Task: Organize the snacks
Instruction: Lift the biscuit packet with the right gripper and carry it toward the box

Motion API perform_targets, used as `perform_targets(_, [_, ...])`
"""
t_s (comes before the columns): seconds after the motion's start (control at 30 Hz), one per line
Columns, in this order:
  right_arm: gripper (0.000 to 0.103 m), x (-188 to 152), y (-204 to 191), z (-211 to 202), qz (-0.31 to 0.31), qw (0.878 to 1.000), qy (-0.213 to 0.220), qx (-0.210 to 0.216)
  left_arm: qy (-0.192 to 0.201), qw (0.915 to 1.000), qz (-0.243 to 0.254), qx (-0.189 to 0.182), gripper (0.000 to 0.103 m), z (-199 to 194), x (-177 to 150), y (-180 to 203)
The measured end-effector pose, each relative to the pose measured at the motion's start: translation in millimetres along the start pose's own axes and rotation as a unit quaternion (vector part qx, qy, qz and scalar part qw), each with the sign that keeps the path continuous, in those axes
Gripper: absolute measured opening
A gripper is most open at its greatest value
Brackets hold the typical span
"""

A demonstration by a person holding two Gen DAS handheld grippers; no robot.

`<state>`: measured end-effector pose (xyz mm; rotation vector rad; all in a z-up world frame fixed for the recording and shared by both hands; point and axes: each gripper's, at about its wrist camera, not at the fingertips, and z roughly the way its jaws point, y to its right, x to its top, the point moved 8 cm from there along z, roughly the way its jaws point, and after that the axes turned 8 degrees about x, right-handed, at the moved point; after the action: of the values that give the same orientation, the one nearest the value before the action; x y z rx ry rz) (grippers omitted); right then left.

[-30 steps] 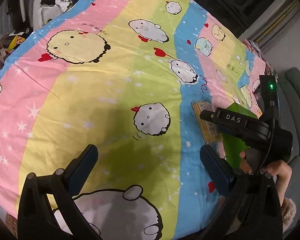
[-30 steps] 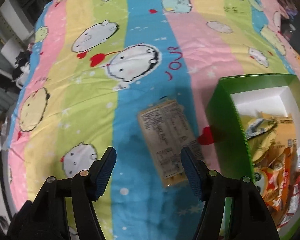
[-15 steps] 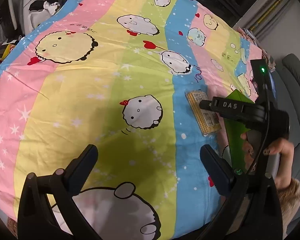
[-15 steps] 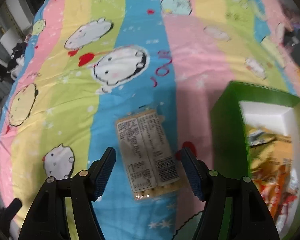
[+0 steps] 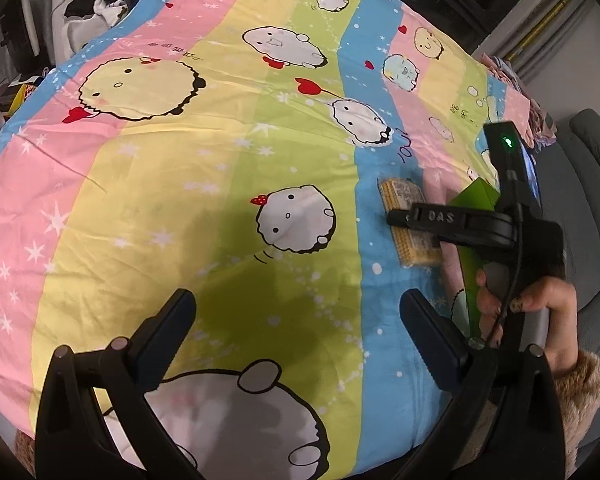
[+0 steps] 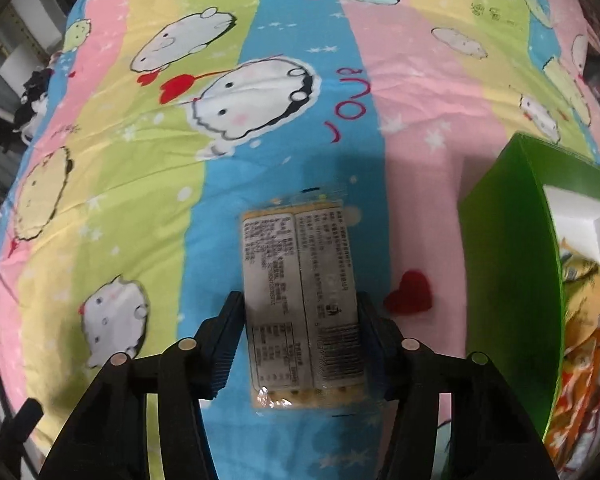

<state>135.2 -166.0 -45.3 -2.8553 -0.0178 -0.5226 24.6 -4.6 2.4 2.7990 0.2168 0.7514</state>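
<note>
A yellow snack pack [image 6: 300,300] with a grey printed label lies flat on the cartoon bedsheet. My right gripper [image 6: 302,334] is low over it, with one finger at each long side of the pack, jaws open around it. The pack also shows in the left wrist view [image 5: 410,224], partly hidden by the right gripper [image 5: 460,224]. A green box [image 6: 512,280] with a white inside stands to the right and holds several orange and yellow snack bags [image 6: 584,320]. My left gripper [image 5: 296,332] is open and empty above the sheet.
The striped cartoon sheet [image 5: 180,184] covers the whole surface. Clothes are piled [image 5: 100,4] beyond its far left corner. A grey sofa [image 5: 596,208] stands at the right. The sheet's near edge drops off below my left gripper.
My right gripper has moved down and forward over the snack pack, so its fingers now flank the pack. The left gripper has hardly moved.
</note>
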Motion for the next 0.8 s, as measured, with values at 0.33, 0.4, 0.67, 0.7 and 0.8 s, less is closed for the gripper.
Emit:
perform_targets(0.33, [0.053, -70, -48, -26, -0.010, 0.992, -0.020, 0.121, 0.017, 0.9989, 0.006, 0.044, 0.101, -1, 0, -21])
perform_targets(0.4, [0.053, -85, -54, -29, -0.011, 0.991, -0.023, 0.130, 0.013, 0.9989, 0.007, 0.045, 0.101, 2, -2, -23])
perform_targets(0.67, [0.066, -96, -40, -55, -0.005, 0.993, 0.029, 0.115, -0.003, 0.9997, 0.016, 0.019, 0.094, 5, -12, -8])
perform_targets(0.7, [0.066, -93, -35, -58, 0.002, 0.992, 0.042, 0.115, -0.009, 0.9997, 0.020, 0.010, 0.091, 7, -14, -2])
perform_targets(0.8, [0.066, -89, -22, -61, 0.047, 0.984, 0.047, 0.167, -0.028, 0.9989, 0.032, -0.016, 0.076, 12, -22, 15])
